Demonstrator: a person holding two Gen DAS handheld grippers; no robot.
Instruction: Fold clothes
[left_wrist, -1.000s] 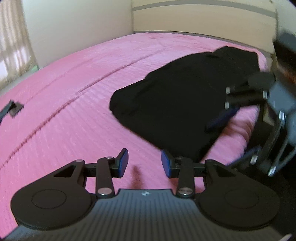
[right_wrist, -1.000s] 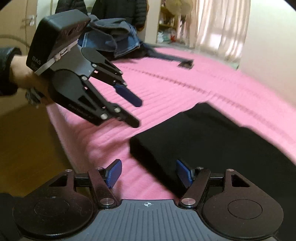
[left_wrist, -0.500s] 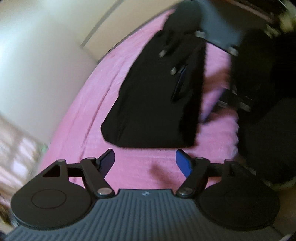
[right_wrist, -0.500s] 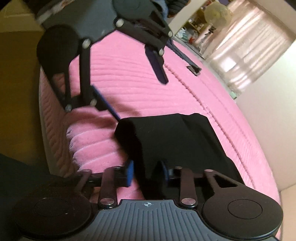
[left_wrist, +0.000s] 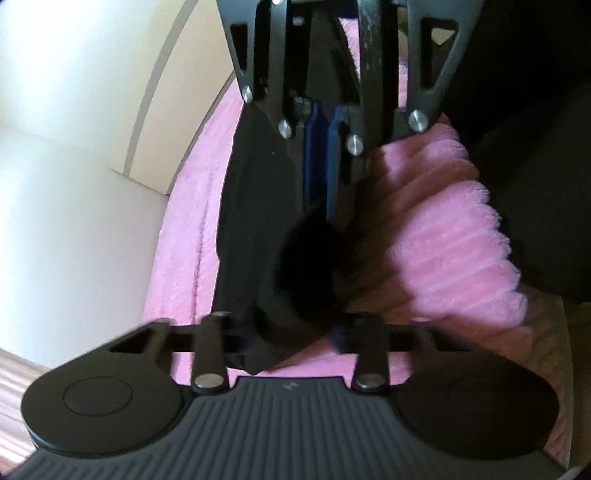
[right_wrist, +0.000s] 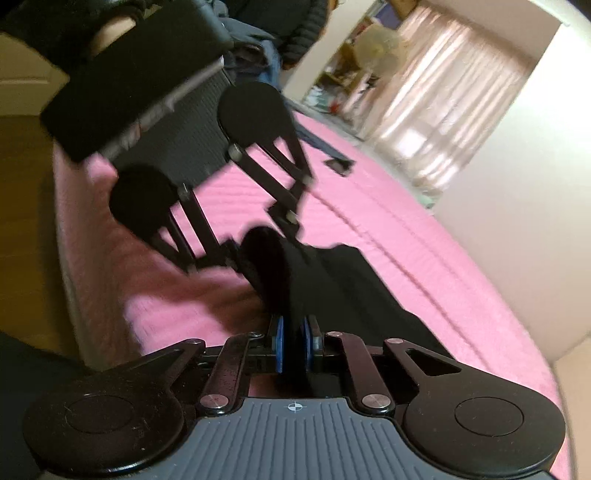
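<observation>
Garment (right_wrist: 332, 288), black and folded, lies on the pink bed (right_wrist: 424, 236) near its edge. Your right gripper (right_wrist: 293, 349) jaws are closing on its corner; your left gripper (left_wrist: 295, 332) jaws are closing around its other corner.

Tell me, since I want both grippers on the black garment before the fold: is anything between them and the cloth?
Nothing visible. The right gripper is closing with the folded black cloth garment between its fingers; the left gripper is closing around the same near edge, on the pink ribbed bedspread.
</observation>
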